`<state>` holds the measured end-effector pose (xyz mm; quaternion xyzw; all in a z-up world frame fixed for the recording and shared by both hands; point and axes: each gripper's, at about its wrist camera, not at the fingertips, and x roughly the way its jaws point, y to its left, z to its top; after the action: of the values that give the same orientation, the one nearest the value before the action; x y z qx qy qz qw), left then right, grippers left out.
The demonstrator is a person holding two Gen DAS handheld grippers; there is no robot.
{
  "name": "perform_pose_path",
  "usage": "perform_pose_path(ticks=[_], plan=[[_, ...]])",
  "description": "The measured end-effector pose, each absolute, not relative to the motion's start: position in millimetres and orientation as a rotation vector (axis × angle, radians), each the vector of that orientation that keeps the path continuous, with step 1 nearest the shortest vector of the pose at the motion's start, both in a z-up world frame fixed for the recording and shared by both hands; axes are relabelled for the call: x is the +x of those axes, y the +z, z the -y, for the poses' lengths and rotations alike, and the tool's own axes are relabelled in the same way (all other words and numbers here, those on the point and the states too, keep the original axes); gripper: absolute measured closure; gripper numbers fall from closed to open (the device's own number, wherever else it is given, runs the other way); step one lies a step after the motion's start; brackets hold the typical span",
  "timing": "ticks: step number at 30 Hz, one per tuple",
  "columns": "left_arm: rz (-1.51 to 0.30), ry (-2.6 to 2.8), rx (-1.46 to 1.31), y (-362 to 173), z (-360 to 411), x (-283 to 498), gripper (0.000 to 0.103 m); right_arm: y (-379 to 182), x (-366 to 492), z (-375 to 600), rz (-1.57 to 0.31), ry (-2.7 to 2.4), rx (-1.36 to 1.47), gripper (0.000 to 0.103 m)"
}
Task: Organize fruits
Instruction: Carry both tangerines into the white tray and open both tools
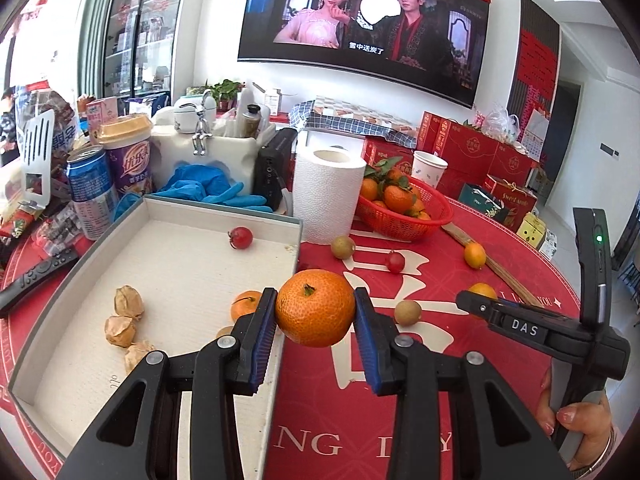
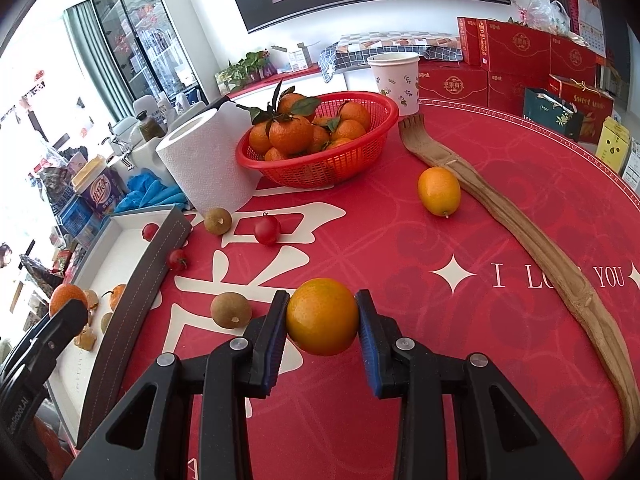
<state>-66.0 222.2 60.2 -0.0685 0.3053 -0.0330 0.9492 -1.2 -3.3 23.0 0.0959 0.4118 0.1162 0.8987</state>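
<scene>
My left gripper (image 1: 315, 310) is shut on a tangerine (image 1: 315, 307) and holds it over the right edge of the white tray (image 1: 168, 264). The tray holds a cherry tomato (image 1: 241, 237), a small tangerine (image 1: 245, 304) and several husked physalis (image 1: 128, 300). My right gripper (image 2: 322, 316) is shut on a kumquat (image 2: 322, 316) above the red tablecloth; it also shows in the left wrist view (image 1: 480, 306). Loose on the cloth lie a kumquat (image 2: 439, 191), longans (image 2: 231, 310) (image 2: 218, 221) and cherry tomatoes (image 2: 267, 229) (image 2: 177, 259).
A red basket of tangerines (image 2: 320, 168) stands behind, with a paper towel roll (image 2: 208, 160) and a paper cup (image 2: 394, 80). A wooden back scratcher (image 2: 520, 232) lies on the right. Cans, cups and blue gloves (image 1: 208, 190) crowd the far left behind the tray.
</scene>
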Motion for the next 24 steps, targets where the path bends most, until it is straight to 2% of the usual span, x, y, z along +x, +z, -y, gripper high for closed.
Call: perform_pose_path(ticks=[24], plan=[[-0.621, 0.064, -0.249, 62.3, -294.1, -77.2, 0.062, 57.9, -8.3, -82.3, -0.828, 0.371, 0.099, 0.068]])
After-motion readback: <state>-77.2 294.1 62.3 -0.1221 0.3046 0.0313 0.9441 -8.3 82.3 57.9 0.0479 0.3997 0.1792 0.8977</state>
